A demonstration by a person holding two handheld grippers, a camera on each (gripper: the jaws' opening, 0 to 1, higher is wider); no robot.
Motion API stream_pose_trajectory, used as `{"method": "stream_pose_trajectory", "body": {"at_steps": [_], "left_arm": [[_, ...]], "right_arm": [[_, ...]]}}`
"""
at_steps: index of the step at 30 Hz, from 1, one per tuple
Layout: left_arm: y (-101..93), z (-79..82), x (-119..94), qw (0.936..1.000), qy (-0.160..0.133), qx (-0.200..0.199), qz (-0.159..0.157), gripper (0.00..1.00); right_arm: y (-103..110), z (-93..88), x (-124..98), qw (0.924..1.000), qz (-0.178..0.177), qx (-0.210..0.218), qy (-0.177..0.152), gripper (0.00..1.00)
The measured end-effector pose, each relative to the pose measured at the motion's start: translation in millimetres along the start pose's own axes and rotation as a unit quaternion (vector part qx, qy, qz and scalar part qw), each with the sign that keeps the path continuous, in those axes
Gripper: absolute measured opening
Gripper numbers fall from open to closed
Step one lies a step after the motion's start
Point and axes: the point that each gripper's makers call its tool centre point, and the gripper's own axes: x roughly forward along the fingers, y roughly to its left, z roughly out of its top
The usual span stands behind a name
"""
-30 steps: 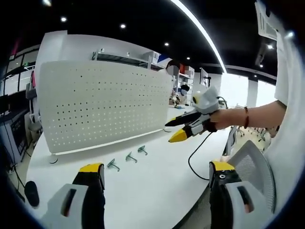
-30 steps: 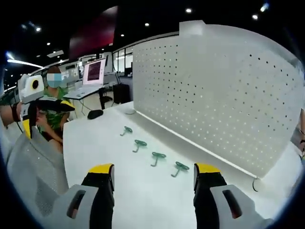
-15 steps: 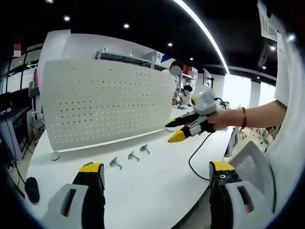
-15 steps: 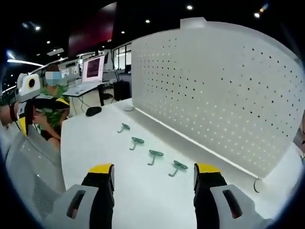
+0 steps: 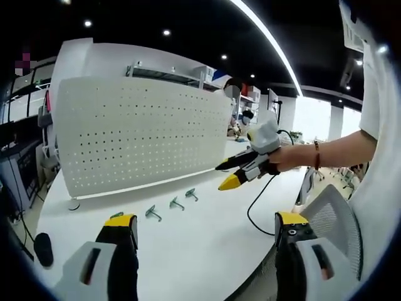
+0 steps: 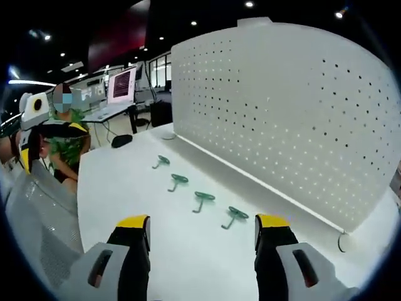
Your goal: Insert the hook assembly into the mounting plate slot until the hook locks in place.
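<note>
Here's the white tabletop [image 6: 156, 251] with the tall white perforated pegboard panel [image 6: 294, 119] standing upright along its far side; in the right gripper view four small green plastic hooks [image 6: 202, 198] lie in a loose row on the table in front of the panel's base, each apart from the next, none of them in the panel. The right gripper [image 6: 202, 235] hangs above the table with its yellow-tipped black jaws spread wide and nothing between them; the nearest hook sits just ahead of the right-hand jaw, not touching it. Over in the left gripper view, the left gripper [image 5: 203, 235] is likewise wide apart and carrying nothing, hovering over the near edge of the table; the same hooks [image 5: 177, 204] show as a short row on the table between the jaws and the pegboard panel [image 5: 138, 138]. The right gripper [image 5: 235, 172] also comes in from the right of that view, held in a person's hand [image 5: 285, 160] above the table, its yellow tips pointing toward the panel; a black cable [image 5: 257, 207] trails down from it across the tabletop [image 5: 200, 251].
</note>
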Motion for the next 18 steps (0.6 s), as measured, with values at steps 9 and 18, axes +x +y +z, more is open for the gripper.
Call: {"method": "stream_pose_trajectory", "body": {"at_steps": [9,18], "left_arm": [[0.6,-2.0,0,1.0,0.005,0.001,0.0,0.92],[2.3,-4.4,-2,0.9999,0.011,0.002,0.002,0.92]], "right_arm": [[-8,-5.1,8,0.9997,0.002,-0.011,0.021,0.68],[-9,-8.4,15,0.9996,0.007,-0.006,0.026,0.67]]}}
